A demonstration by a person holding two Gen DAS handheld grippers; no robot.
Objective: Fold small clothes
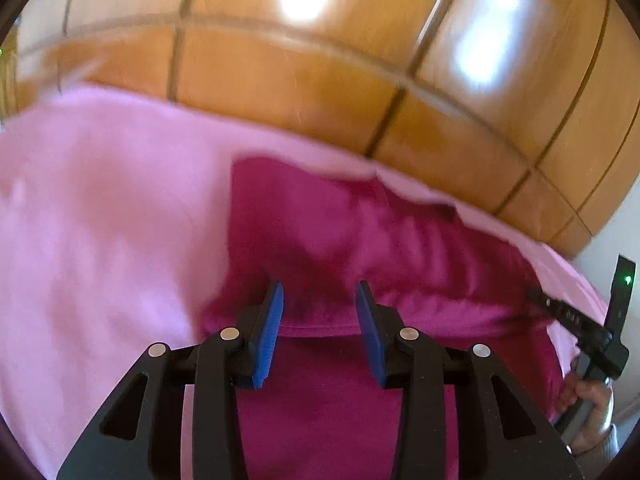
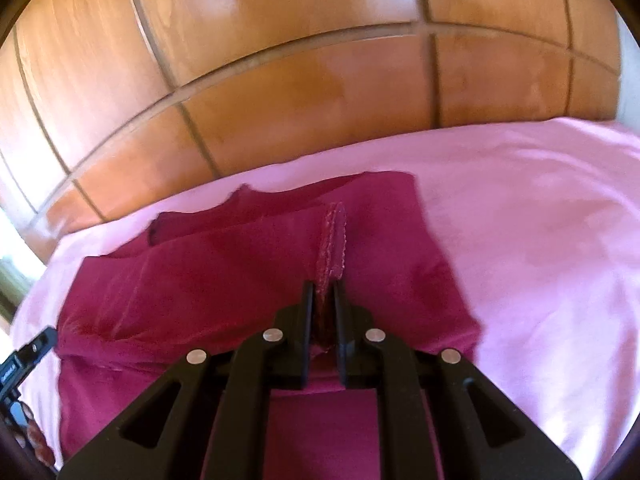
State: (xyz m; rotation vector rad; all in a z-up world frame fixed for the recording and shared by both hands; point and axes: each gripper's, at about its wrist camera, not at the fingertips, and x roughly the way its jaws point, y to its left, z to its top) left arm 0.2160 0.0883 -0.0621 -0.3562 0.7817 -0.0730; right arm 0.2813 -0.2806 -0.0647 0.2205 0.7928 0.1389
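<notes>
A dark magenta, soft-knit garment [image 2: 224, 276] lies on a pale pink sheet [image 2: 520, 216] that covers the bed, near the sheet's far edge, where a glossy orange-brown wooden panelled headboard [image 2: 280, 92] rises behind it. The cloth is partly doubled over itself, with a straight folded edge running across its near part and a loose flap reaching toward the far edge.

The right gripper [image 2: 323, 286] is clenched on the garment — a raised ridge of stitched hem stands between its two black fingers [image 2: 306, 312], which pinch it tight near the garment's middle. In the left wrist view this same gripper shows at the right edge of the sheet, gripped by a person's hand [image 1: 586, 394], its tip at the garment's right side.

The left gripper [image 1: 320, 292] hangs over the garment's folded edge with its blue-padded fingers [image 1: 272, 320] apart; the fabric lies below the gap and the pads do not press on it. The left wrist view is blurred, so whether the fingertips brush the cloth cannot be told. Two bright window reflections glare on the headboard.
</notes>
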